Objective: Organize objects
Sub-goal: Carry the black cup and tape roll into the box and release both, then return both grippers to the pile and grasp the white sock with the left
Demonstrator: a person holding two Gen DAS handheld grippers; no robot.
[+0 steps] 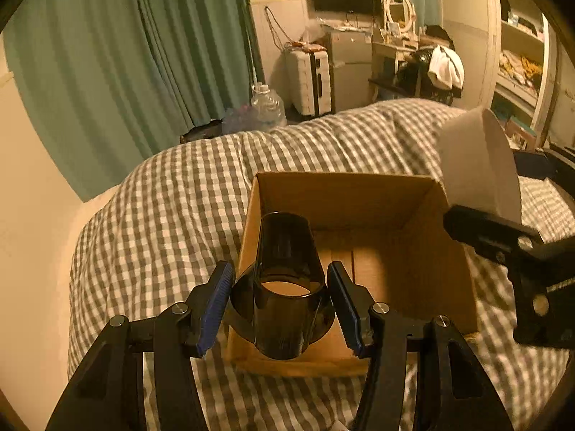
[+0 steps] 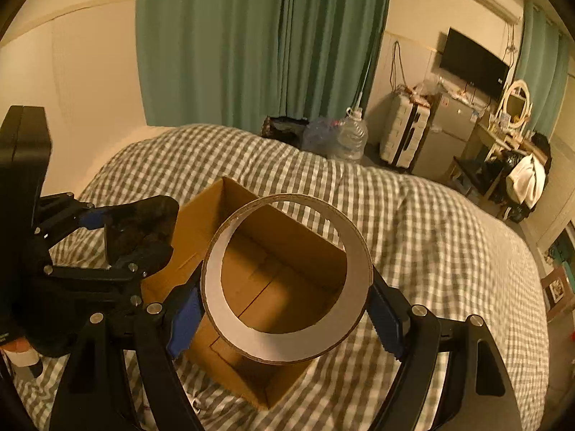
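Left hand-held gripper (image 1: 280, 309) clamped on black funnel (image 1: 284, 287); right hand-held gripper (image 2: 284, 309) clamped on tape roll (image 2: 287, 280). Both poised above cardboard box (image 1: 345, 197) ahead, likely for dropping in.

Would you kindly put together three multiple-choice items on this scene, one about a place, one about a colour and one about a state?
1. Where does the open brown cardboard box sit?
A. on the grey-and-white checked bed cover
B. on a desk
C. on the floor

2. What colour are the pads of the left gripper?
A. red
B. blue
C. white

3. What does the right gripper hold?
A. nothing
B. a bottle
C. a wide white cardboard ring

Answers: 1 A, checked fabric surrounds the box on all sides. 2 B, both pads flanking the dark glossy plastic tube piece show blue. 3 C, the ring sits clamped between its fingers above the box.
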